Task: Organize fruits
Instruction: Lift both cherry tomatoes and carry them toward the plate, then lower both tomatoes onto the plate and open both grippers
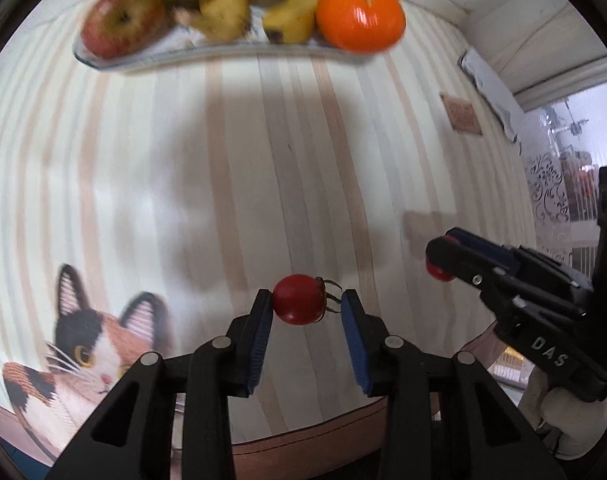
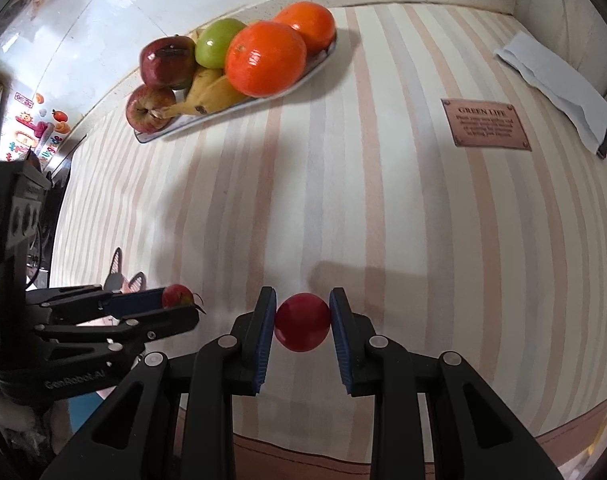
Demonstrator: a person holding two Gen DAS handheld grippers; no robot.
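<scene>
You are gripping two red tomatoes, one per gripper: left gripper [image 1: 306, 305] holding one tomato [image 1: 298, 299], right gripper [image 2: 302, 314] the other tomato [image 2: 302, 322]; plate [image 2: 159, 134] at eleven o'clock is carrying two oranges, three apples

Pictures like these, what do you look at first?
Probably the two bright oranges heaped with apples and bananas on the plate at the far side of the striped table. Next, close up, each claw pinches a small red fruit: the left claw one with a stem, the right claw a smooth one.
</scene>
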